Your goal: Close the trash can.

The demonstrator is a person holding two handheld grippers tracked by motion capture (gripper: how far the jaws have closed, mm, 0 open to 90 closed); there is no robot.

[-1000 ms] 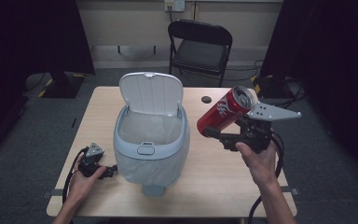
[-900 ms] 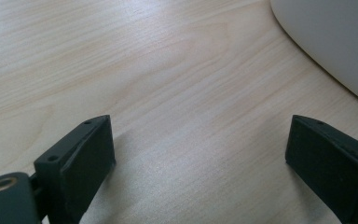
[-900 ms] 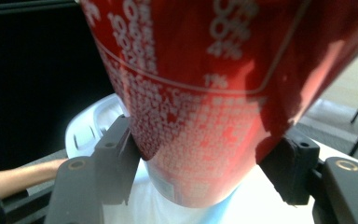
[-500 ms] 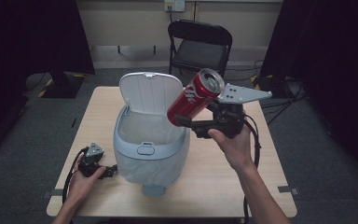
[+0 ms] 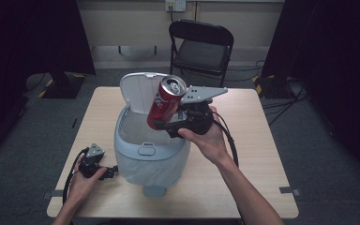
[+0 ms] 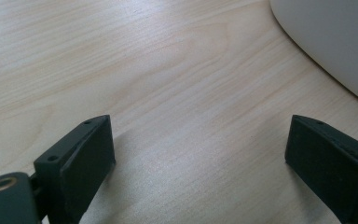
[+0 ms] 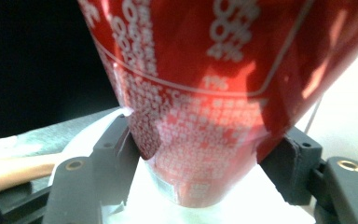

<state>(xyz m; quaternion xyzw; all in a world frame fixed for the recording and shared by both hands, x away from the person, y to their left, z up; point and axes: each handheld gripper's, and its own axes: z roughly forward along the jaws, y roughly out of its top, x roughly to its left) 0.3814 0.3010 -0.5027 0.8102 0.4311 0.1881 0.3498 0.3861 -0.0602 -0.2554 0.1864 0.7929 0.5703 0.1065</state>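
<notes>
Your right hand-held gripper (image 5: 161,124) pinches the red can (image 5: 166,101), tilted above the open bin (image 5: 150,150). Your left hand-held gripper (image 5: 112,169) rests spread on the worktop (image 5: 262,154), near-left of the bin.

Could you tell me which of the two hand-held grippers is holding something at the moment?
The right hand-held gripper: its jaws clamp a red can over the open bin. The left hand-held gripper rests open on the table.

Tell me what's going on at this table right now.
A person holds a red soda can clamped in the right gripper, tilted above the open grey bin, whose lid stands up. The left gripper rests on the wooden table beside the bin, jaws apart and holding nothing.
</notes>
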